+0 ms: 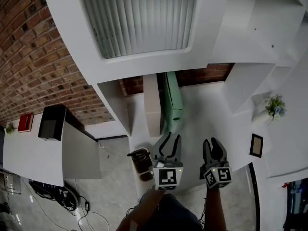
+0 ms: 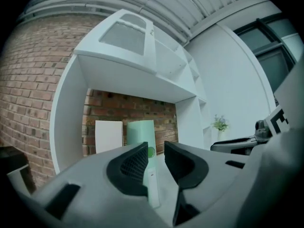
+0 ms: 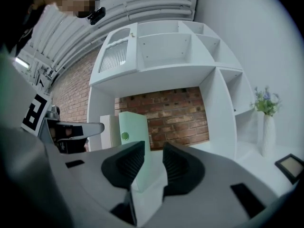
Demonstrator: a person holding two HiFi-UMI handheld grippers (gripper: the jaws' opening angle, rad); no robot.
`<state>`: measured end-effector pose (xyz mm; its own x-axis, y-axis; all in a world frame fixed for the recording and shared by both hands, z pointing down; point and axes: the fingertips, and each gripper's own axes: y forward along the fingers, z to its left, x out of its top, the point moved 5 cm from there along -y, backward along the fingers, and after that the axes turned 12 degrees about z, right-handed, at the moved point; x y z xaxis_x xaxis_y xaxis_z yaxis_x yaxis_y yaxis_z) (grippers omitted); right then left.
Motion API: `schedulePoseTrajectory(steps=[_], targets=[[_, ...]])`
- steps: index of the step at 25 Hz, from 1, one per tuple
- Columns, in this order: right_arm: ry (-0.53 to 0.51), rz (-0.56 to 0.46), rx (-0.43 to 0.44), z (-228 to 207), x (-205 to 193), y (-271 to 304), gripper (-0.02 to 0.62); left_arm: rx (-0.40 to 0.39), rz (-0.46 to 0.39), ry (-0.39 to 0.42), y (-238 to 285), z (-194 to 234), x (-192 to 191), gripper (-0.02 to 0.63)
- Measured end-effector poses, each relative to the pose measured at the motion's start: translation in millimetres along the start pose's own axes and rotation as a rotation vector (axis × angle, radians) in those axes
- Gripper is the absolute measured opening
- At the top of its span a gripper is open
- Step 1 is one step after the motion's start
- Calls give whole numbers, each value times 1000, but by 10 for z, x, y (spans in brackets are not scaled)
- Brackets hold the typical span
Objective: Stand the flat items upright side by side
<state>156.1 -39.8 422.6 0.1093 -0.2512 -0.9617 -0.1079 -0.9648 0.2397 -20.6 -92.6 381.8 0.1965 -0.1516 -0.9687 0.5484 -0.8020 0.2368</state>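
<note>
A white flat item [image 1: 152, 105] and a mint-green flat item [image 1: 172, 97] stand upright side by side in the shelf unit's niche [image 1: 204, 105], against the brick back wall. My left gripper [image 1: 169, 139] hovers just in front of the green item's near edge. My right gripper [image 1: 214, 144] is beside it, to the right. In the left gripper view the jaws of the left gripper [image 2: 156, 158] stand a little apart with nothing pressed between them. The green item [image 2: 141, 133] and white item [image 2: 109, 136] show beyond. The right gripper [image 3: 153, 160] also has a narrow empty gap, and the green item [image 3: 134, 127] lies ahead.
A flower vase [image 1: 274, 107] and a small picture frame [image 1: 256, 145] sit on the shelves at the right. A dark box [image 1: 52, 121] and a red item [image 1: 25, 122] rest on the counter at the left. A dark object [image 1: 141, 160] lies below the shelf's front.
</note>
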Motion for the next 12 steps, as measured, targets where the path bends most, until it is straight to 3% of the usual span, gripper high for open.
schedulePoseTrajectory(steps=[6, 12], targets=[[-19, -37, -93, -81, 143, -269, 12, -92, 18, 47, -148, 157, 93, 17], [-13, -59, -152, -170, 224, -497, -2, -154, 34, 50, -257, 256, 90, 9]])
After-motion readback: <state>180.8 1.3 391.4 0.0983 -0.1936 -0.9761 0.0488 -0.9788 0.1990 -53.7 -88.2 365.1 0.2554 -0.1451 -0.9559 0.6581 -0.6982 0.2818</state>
